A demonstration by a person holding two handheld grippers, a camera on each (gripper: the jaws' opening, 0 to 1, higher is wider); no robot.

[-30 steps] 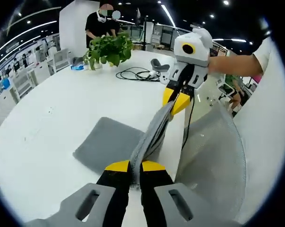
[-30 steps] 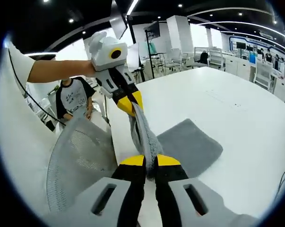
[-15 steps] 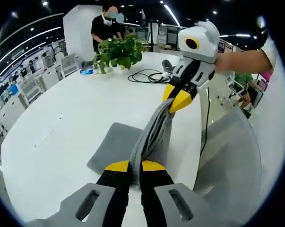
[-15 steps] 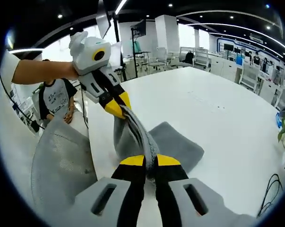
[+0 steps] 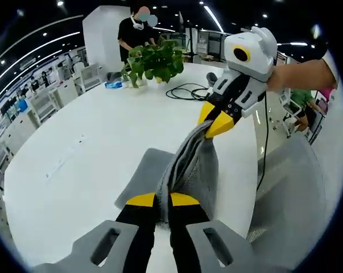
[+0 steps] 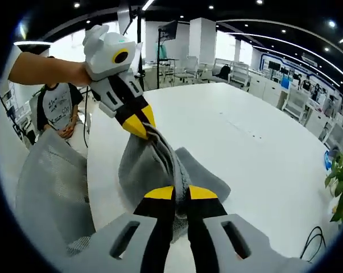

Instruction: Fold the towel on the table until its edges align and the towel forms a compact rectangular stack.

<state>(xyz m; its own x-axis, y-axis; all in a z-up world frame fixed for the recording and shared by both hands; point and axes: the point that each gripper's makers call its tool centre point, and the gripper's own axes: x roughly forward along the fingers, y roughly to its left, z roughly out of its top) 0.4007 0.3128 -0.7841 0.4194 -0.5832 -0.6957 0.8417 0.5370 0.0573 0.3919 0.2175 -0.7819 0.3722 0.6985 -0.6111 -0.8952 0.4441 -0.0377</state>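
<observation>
Since a second ago both grippers have carried the gray towel (image 5: 188, 165) farther over the white table (image 5: 74, 148), so that more slack cloth now hangs between them and less of it lies flat. From the left gripper's side, the left gripper (image 5: 162, 200) is clamped on one corner of the towel's raised edge, the cloth bunched between its yellow-tipped jaws. That edge runs up and away to the right gripper (image 5: 217, 120), which is likewise pinched shut on the other corner. Below this edge the cloth sags in a deep fold, and its lower part rests on the table near the table's edge, with the potted plant (image 5: 154, 60) and a black cable (image 5: 185, 91) well beyond it toward the far side. In the right gripper view the right gripper (image 6: 180, 193) bites the towel (image 6: 154, 165), and the held edge climbs to the left gripper (image 6: 138, 126) above it. The move ahead, as I judge it, turns on this held edge: its long axis joins the two grippers, both equally near it, and the resting half lies beyond and below the jaws, toward the table's middle, so the edge should travel that way to meet the far edge.
</observation>
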